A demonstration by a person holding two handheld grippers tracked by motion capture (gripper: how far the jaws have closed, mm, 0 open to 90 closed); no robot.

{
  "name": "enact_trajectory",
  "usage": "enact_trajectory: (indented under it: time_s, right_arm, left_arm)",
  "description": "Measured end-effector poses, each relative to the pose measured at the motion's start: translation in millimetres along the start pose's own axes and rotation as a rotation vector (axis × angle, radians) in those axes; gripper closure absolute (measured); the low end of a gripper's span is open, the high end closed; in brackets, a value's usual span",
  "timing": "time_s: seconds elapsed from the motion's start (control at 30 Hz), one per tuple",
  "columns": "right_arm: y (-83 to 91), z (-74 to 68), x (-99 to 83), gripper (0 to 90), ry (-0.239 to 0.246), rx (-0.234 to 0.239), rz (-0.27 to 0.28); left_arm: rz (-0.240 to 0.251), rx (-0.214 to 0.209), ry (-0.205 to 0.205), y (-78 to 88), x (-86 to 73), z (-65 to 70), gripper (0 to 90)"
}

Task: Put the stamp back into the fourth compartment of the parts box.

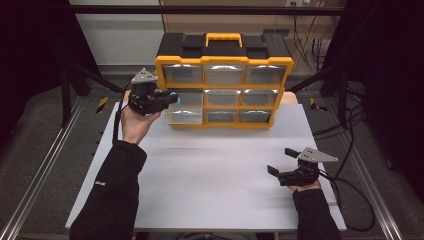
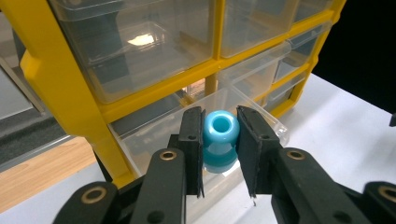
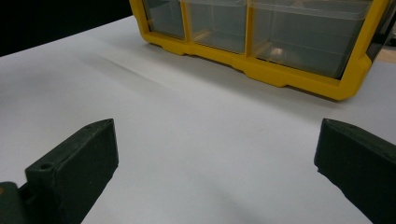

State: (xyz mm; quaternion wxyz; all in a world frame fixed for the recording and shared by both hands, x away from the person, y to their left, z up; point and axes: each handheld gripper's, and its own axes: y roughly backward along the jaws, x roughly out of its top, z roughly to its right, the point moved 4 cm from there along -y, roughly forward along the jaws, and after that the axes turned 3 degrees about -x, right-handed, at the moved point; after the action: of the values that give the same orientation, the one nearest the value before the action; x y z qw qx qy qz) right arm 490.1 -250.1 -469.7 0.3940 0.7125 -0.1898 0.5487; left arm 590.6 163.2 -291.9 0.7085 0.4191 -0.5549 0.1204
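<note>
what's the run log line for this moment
left gripper: shut on blue bead | position: over pulled-out bottom-left drawer of yellow organizer | right gripper: open, on table

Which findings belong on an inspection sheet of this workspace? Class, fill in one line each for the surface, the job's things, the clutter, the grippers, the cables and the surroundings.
Surface: white table, flat and bare in the middle.
Job's things: blue bead with a hole through it; yellow drawer cabinet with clear drawers at the far edge; bottom left drawer pulled out.
Clutter: nothing seen.
Grippers: left gripper shut on the bead, held above the pulled-out drawer; right gripper open, holding nothing, low over the table near the right edge.
Cables: black cable trails from the right gripper off the table; more cables hang behind.
Surroundings: dark curtains at both sides, metal rails along the floor.
</note>
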Motion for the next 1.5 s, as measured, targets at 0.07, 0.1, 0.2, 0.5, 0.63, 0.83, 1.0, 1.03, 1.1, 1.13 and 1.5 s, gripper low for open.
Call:
enact_trajectory:
  time_s: [0.07,0.1,0.2,0.5,0.63,0.83,1.0,1.03,1.1,1.13,1.5]
  right_arm:
    - [0.0,-0.1,0.1,0.2,-0.002,0.000,0.001]
    - [0.0,0.0,0.1,0.2,-0.001,-0.001,0.000]
    - [-0.1,0.0,0.1,0.2,-0.002,-0.001,0.001]
    - [-0.5,0.0,-0.3,0.1,0.002,-0.002,-0.002]
    - [-0.7,-0.1,-0.4,0.1,0.002,-0.001,-0.002]
    - [-0.8,0.0,-0.5,0.2,0.002,-0.002,-0.002]
    - [-1.1,-0.1,-0.7,0.2,0.003,-0.003,-0.004]
    - [-1.1,-0.1,-0.7,0.2,0.003,-0.003,-0.004]
    - [-0.9,-0.1,-0.7,0.1,0.003,-0.002,-0.004]
    - [-0.8,0.0,-0.6,0.2,0.003,-0.002,-0.003]
    - [-0.9,0.0,-0.6,0.2,0.003,-0.002,-0.004]
  left_arm:
    - [-0.003,0.008,0.006,-1.9,-0.4,-2.6,71.6]
    - [-0.006,0.010,0.008,-2.6,-0.7,-4.1,71.6]
    - [-0.009,0.018,0.014,-5.0,-1.5,-7.2,71.6]
    - [-0.025,0.028,0.012,-12.7,-4.0,-12.3,71.6]
    - [-0.037,0.035,0.010,-15.5,-6.2,-14.5,71.6]
    - [-0.048,0.037,0.016,-19.6,-10.5,-17.3,71.6]
    - [-0.055,0.037,0.006,-22.9,-12.2,-16.3,71.6]
    - [-0.057,0.039,0.007,-23.8,-12.5,-16.4,71.6]
    - [-0.063,0.040,0.005,-25.4,-13.4,-16.3,71.6]
    - [-0.067,0.040,0.002,-26.5,-14.0,-16.3,71.6]
    - [-0.090,0.041,0.012,-35.2,-21.1,-18.3,71.6]
